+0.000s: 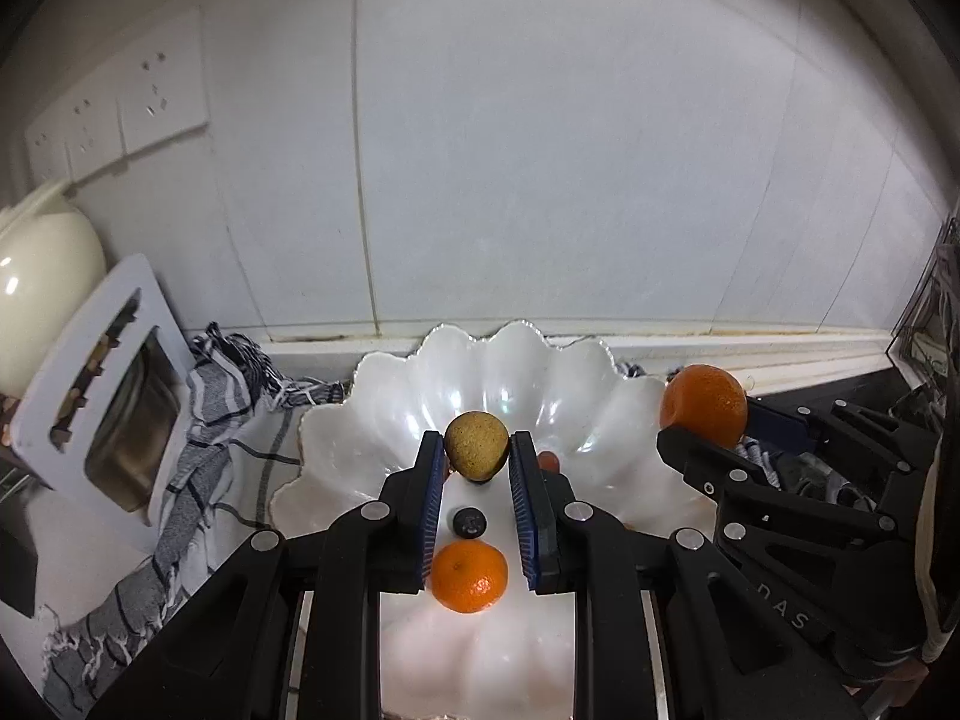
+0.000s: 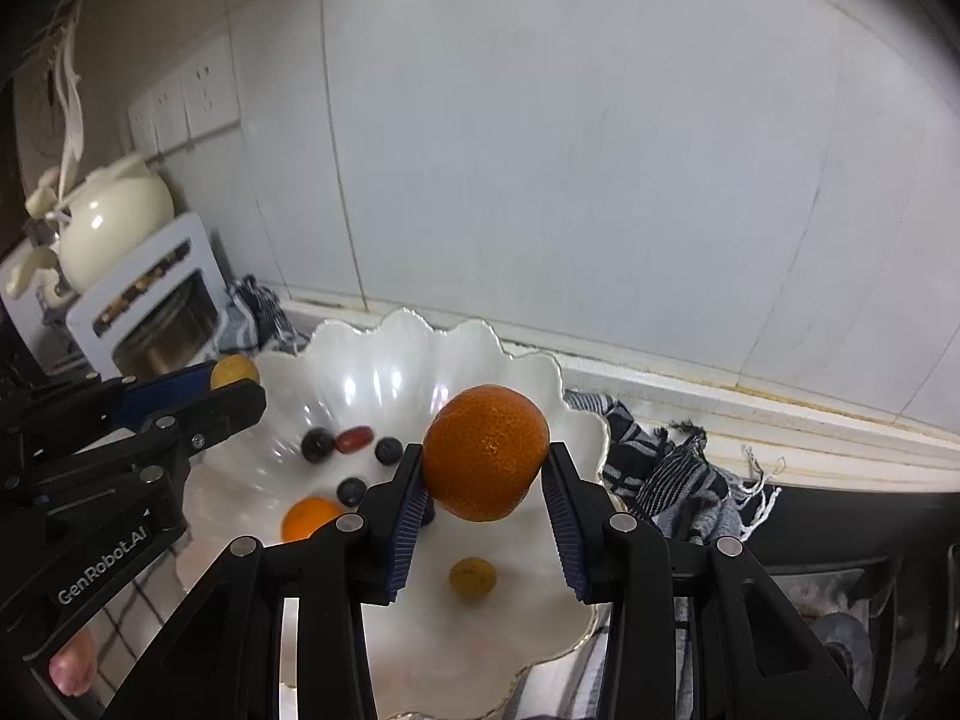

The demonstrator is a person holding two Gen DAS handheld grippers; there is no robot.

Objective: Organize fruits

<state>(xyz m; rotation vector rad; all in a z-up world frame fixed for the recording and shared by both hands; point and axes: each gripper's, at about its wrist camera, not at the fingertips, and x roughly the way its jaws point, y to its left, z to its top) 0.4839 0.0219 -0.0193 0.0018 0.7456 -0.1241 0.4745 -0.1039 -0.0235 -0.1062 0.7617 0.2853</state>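
White scalloped bowl (image 2: 384,360) — blueberries (image 2: 389,450), orange (image 2: 309,517) inside.

L-wrist: close, angled down, wall-facing; R-wrist: same from right; shared: bowl (image 1: 336,420) (image 2: 576,420)

Read "GenRobot.AI" in pale letters along the black body of the left gripper (image 2: 237,387), seen from the right wrist view. Made out only the letters "DAS", turned sideways, on the black arm of the right gripper (image 1: 702,414) in the left wrist view. Found no other legible writing, the wall sockets (image 1: 120,108) bearing none.
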